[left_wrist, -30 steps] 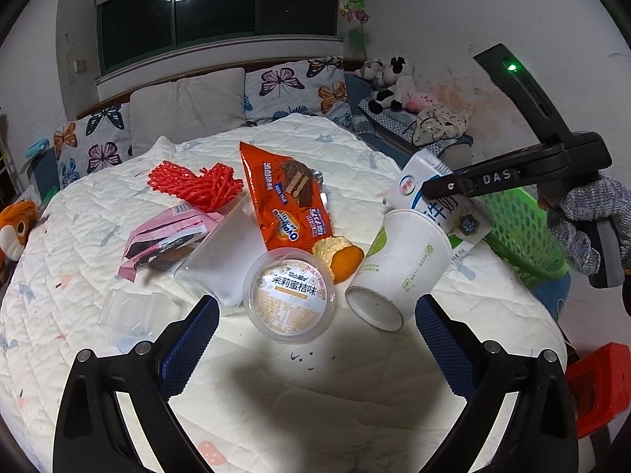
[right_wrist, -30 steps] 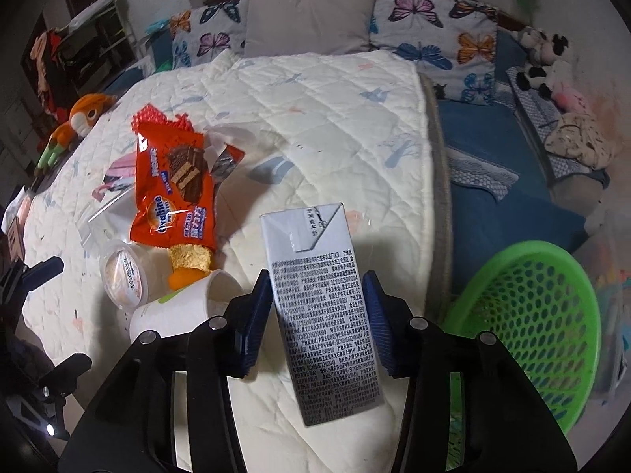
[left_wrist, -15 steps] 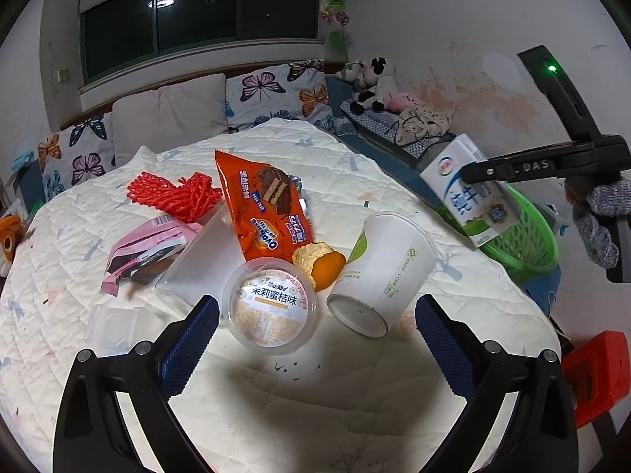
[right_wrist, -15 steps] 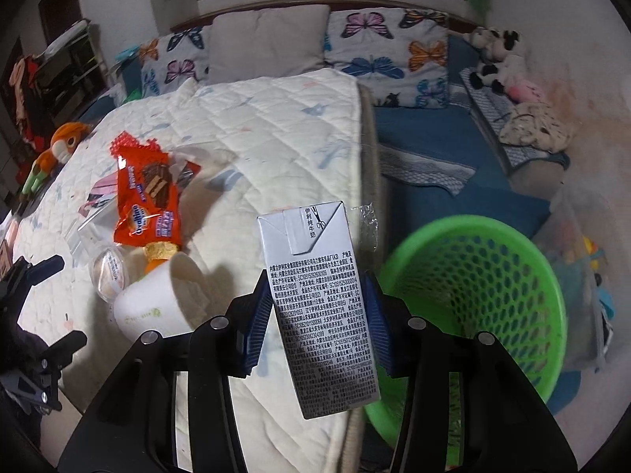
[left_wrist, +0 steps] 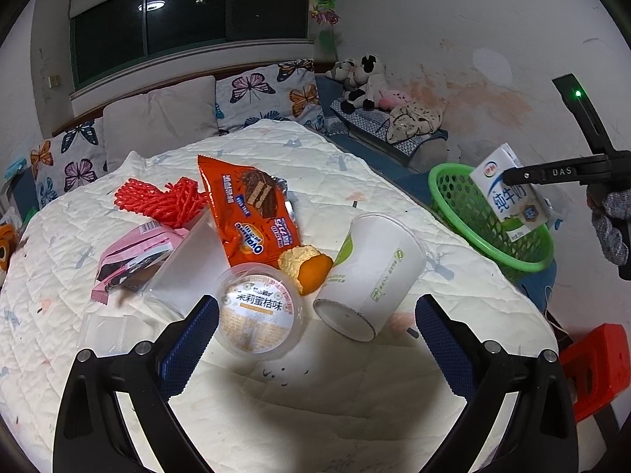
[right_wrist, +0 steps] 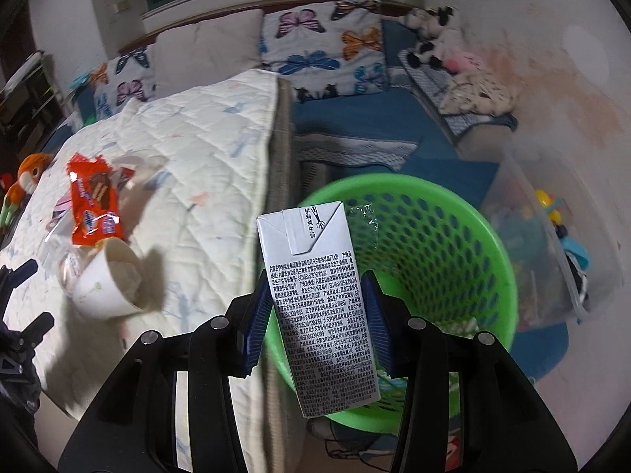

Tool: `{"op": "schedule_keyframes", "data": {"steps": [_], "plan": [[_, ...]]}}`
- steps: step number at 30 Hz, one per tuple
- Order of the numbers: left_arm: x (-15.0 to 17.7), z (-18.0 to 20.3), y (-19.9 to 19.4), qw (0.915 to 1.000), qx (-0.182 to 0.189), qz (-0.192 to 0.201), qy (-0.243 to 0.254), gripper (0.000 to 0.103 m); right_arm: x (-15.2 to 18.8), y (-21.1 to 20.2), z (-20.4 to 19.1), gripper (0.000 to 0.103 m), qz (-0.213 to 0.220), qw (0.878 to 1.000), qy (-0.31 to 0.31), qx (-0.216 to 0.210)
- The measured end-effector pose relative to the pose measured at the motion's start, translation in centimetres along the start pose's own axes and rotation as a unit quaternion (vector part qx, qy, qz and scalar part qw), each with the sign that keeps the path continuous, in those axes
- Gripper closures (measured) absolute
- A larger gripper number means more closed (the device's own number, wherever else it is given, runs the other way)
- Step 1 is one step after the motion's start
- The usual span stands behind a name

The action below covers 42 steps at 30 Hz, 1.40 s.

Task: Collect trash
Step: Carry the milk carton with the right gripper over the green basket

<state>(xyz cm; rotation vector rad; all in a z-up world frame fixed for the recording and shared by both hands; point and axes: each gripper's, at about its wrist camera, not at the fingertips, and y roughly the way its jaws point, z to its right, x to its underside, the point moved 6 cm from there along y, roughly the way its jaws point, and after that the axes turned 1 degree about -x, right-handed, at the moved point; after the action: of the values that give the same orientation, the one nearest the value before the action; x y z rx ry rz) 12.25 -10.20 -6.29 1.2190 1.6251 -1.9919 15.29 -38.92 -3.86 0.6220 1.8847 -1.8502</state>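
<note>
Green plastic mesh basket sits on the floor right past the edge of the quilted bed, and the right gripper has its blue pads clamped on both sides of a milk carton, holding it over the basket's near rim. In the left wrist view the carton hangs above the basket.

Left gripper is spread wide with nothing in it, hovering over the bare quilt in front of the trash pile: jelly cup, tipped paper cup, orange Ovaltine wrapper, pink wrapper, red netting. Red stool sits off the bed's right corner.
</note>
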Motion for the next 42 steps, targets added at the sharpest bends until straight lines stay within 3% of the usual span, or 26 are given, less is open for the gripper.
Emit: {"op": "schedule_keyframes", "data": {"steps": [17, 27, 42], "plan": [[-0.7, 1.8, 0.5, 0.9998, 0.011, 0.002, 0.014, 0.006, 2.9, -0.2, 6.6, 0.057, -0.003, 0.996, 0.035, 0.078], [-1.4, 2.3, 1.0, 0.9991, 0.032, 0.002, 0.027, 0.006, 4.0, 0.7, 7.4, 0.057, -0.015, 0.995, 0.04, 0.087], [-2.2, 3.5, 5.0, 0.996, 0.047, -0.041, 0.064, 0.006, 3.2, 2.7, 6.6, 0.057, -0.019, 0.997, 0.035, 0.071]]}}
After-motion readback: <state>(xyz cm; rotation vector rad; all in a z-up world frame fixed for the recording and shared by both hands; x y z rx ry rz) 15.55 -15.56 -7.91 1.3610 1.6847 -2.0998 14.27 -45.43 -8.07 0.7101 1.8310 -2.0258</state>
